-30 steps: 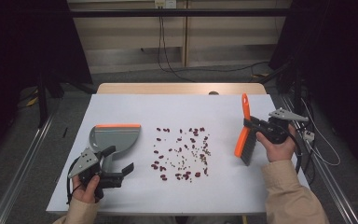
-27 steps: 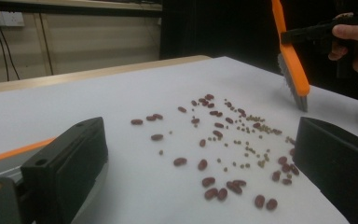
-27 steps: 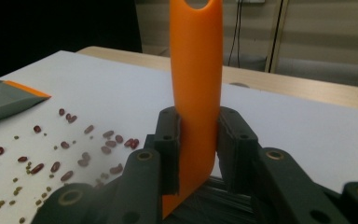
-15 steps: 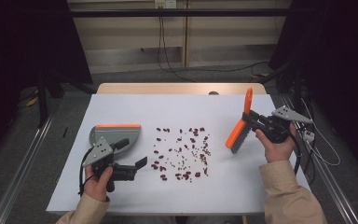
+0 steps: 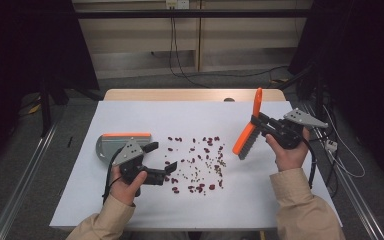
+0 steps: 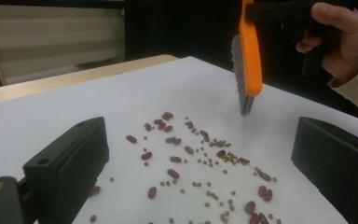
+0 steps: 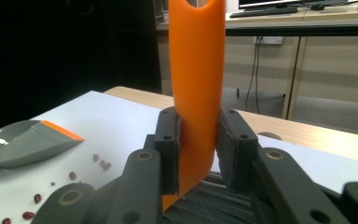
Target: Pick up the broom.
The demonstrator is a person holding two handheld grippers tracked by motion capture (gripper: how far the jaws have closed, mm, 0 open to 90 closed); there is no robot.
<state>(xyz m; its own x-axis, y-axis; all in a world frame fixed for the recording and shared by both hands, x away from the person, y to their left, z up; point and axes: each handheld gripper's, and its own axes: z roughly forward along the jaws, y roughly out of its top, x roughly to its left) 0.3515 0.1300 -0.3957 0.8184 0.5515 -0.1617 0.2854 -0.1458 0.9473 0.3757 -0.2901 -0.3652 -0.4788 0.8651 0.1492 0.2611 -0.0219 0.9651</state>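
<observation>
Right gripper [image 5: 262,129]: clamping the orange brush [image 5: 246,134] by its handle.
Left gripper [image 5: 164,156]: jaws spread, empty.
Sweeping advice: lowering bristles beyond the beans [image 5: 197,165], stroking toward the dustpan [image 5: 111,143].

The brush [image 5: 247,127] in my right gripper [image 5: 263,123] has a smooth, slightly glossy orange plastic back and handle, with dull grey bristles that look stiff and fine. My gripper jaws are matt black plastic, with faint brassy rings at the pivots. The dustpan [image 5: 119,144] looks like grey plastic with a soft sheen and an orange lip. The table cover [image 5: 145,112] is matt white, paper-like; a pale wood edge shows beyond it. The red beans [image 5: 196,165] are smooth and glossy.
</observation>
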